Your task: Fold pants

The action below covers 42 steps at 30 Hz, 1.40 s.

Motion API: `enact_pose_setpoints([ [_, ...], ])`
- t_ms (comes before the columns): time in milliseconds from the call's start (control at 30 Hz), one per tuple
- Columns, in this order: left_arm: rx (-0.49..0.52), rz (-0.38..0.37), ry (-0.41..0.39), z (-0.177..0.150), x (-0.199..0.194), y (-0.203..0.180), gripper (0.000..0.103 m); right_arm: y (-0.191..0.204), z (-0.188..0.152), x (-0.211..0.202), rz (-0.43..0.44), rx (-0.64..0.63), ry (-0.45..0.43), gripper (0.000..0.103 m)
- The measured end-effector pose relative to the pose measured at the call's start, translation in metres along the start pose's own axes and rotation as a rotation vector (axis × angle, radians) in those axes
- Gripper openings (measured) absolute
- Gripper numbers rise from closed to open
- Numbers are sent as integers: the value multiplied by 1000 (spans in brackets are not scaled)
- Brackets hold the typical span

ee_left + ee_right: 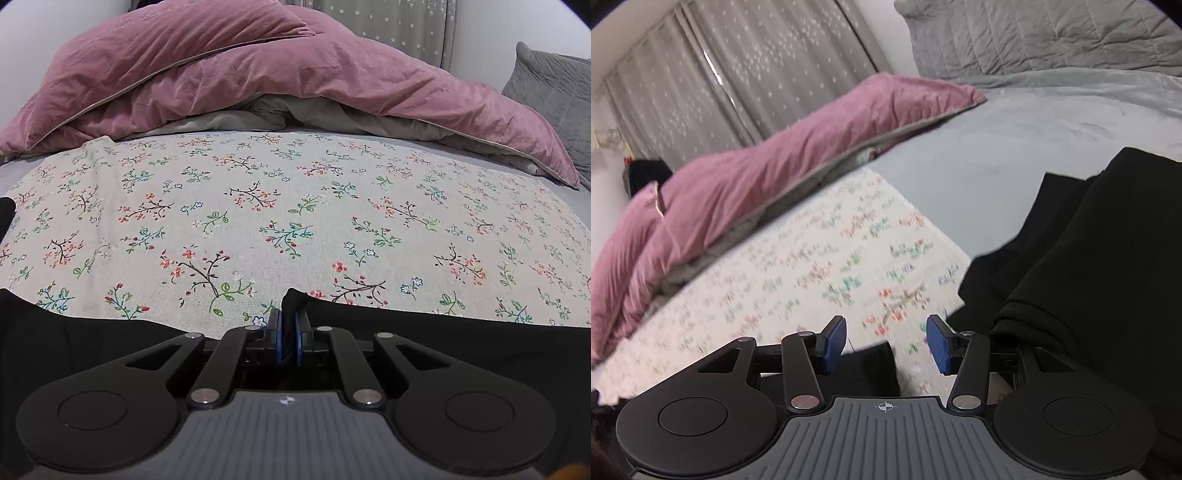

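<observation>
Pants (461,332) pinched in left tongs (289,328), beside parted right tongs (886,339).

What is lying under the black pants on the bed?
The pants lie on a floral cloth, which is spread over a grey sheet. The cloth continues beneath the pants, but that part is covered, so whether anything else lies there cannot be seen.

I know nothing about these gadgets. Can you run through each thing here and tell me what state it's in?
left gripper: shut on a pinch of the black pants.
right gripper: open, nothing pressed between its pads.
black pants: bunched in layers, not neatly folded.
floral cloth: spread flat on the bed.
pink duvet: heaped and rumpled.
grey curtain: drawn closed.
</observation>
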<state>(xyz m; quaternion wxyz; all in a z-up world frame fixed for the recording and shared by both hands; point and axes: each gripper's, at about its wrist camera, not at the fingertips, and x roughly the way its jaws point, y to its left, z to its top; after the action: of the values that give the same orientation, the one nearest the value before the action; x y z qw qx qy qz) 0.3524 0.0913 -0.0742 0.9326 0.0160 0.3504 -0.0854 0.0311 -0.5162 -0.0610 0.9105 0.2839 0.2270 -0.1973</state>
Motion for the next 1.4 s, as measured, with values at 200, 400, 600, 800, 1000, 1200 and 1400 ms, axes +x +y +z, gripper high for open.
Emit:
enact_pose_setpoints([
  [200, 11, -3, 6, 0, 1, 0, 35, 15, -13, 25, -56, -158, 112, 53],
  [400, 33, 10, -22, -2, 0, -3, 34, 34, -19, 36, -9, -261, 156, 10],
  [600, 17, -7, -129, 4, -20, -21, 33, 52, -10, 12, -116, -363, 30, 5],
  [800, 70, -20, -179, 26, -17, -58, 34, 54, 25, 35, -276, -435, -34, 5],
  [1000, 45, 47, -69, 21, 31, -60, 37, 67, 37, 88, -350, -543, -6, 7],
  [1200, 93, 59, -108, 11, 5, -59, 87, 79, 35, 86, -336, -515, -9, 40],
  [1400, 112, 69, -84, 7, -51, -44, 96, 117, 23, 36, -248, -573, -38, 58],
])
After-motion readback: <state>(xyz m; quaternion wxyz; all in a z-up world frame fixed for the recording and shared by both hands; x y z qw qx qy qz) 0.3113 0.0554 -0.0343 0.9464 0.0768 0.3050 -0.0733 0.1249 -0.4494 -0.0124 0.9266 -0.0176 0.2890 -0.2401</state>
